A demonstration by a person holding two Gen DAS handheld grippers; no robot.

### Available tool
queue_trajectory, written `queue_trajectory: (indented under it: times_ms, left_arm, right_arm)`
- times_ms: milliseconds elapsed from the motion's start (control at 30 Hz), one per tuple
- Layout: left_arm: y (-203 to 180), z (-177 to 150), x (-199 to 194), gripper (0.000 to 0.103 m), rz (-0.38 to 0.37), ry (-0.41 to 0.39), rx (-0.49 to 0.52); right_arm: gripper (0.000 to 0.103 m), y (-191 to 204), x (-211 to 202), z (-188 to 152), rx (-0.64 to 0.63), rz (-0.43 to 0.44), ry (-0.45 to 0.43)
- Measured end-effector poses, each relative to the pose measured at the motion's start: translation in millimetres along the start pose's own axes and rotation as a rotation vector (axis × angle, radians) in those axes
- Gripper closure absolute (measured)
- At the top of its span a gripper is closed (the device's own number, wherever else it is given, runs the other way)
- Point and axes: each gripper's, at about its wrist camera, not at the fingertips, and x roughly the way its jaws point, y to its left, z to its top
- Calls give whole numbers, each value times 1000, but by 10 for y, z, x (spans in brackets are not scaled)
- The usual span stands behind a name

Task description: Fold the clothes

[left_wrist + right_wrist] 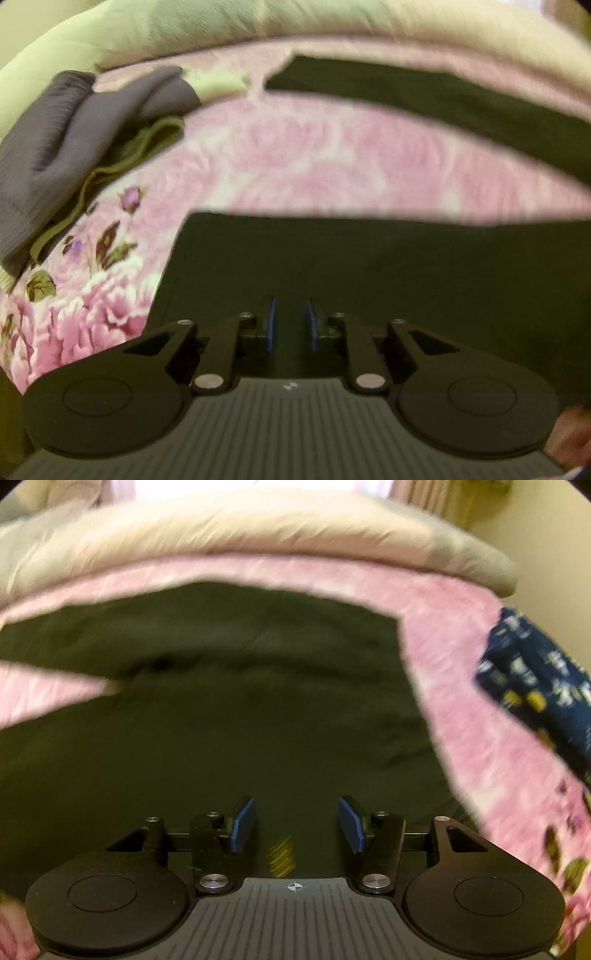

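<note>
A dark olive garment lies spread on a pink floral blanket. In the left wrist view its near part (369, 266) fills the lower middle and a far strip (443, 99) runs across the upper right. My left gripper (291, 325) hovers over the near part, jaws a narrow gap apart, nothing between the blue pads. In the right wrist view the garment (240, 701) fills the middle. My right gripper (297, 825) is open above it, with a small yellow mark on the fabric between the pads.
A pile of grey and olive clothes (74, 147) lies at the left on the pink blanket (314, 155). A pale rolled quilt (258, 528) lines the far edge. A navy patterned cloth (535, 679) lies at the right.
</note>
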Motion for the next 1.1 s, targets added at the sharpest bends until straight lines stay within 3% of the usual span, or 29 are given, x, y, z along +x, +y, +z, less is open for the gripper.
queue_trajectory:
  times_ms: [67,133,200,267,400,567,733,867,1100]
  left_arm:
    - [239,-76,108,69,20,20,-87]
    - [495,-61,113,73,40,68,-186]
    - [675,-7,74,76,107,136,-228]
    - [748,49,-18,83,142,208,-227]
    - [473,150,-506,83,46,250,-110]
    - [-120,254,-1165,80,-117,222,52]
    - [-433,386,-1757,79,-205,149,112]
    - [-469,526,-2139,74,-194,82,92]
    - [-588,641,-2623,72,-101,-20,-8]
  right_arm:
    - [50,30,30,-177,19,-40,51]
    - [50,-118,-52,-289,121,-59,96]
    - [50,-218,-209,-301,182,-93,140]
    - [50,-281,-386,-314,245,-104,194]
    - [50,-194,-924,-339,390,-32,198]
    - [50,148,-1423,-309,440,76,217]
    - [50,410,-1842,-260,387,130,177]
    - [50,404,-2037,-110,379,149,126]
    - [50,180,-2301,221,327,202,36]
